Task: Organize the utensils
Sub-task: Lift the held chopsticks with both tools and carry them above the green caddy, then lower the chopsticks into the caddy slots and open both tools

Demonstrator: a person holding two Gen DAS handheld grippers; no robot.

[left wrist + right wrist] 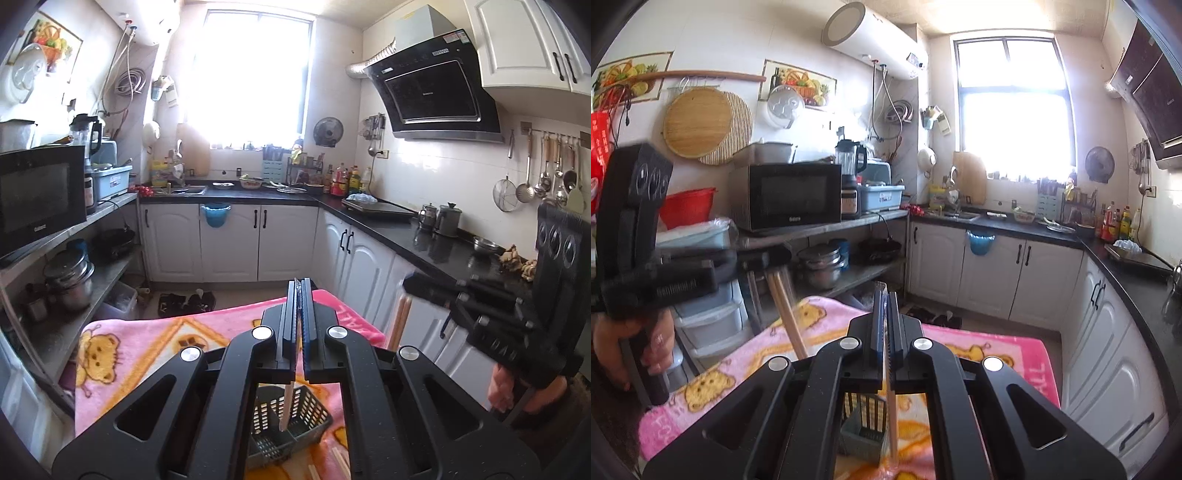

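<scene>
My left gripper (300, 286) is shut on pale wooden chopsticks (288, 406) that hang down over a dark slotted utensil basket (288, 424) on the pink blanket (140, 354). My right gripper (885, 295) is shut on chopsticks (892, 421) hanging beside the same basket (864, 435). Each gripper shows in the other's view: the right one (424, 290) at the right with chopsticks (400, 321), the left one (764, 256) at the left with chopsticks (792, 317).
The pink cartoon blanket (997, 354) covers a table in a kitchen. More loose chopsticks (341, 461) lie on it near the basket. White cabinets (369, 266) and a black counter stand to the right, a metal shelf with a microwave (40, 195) to the left.
</scene>
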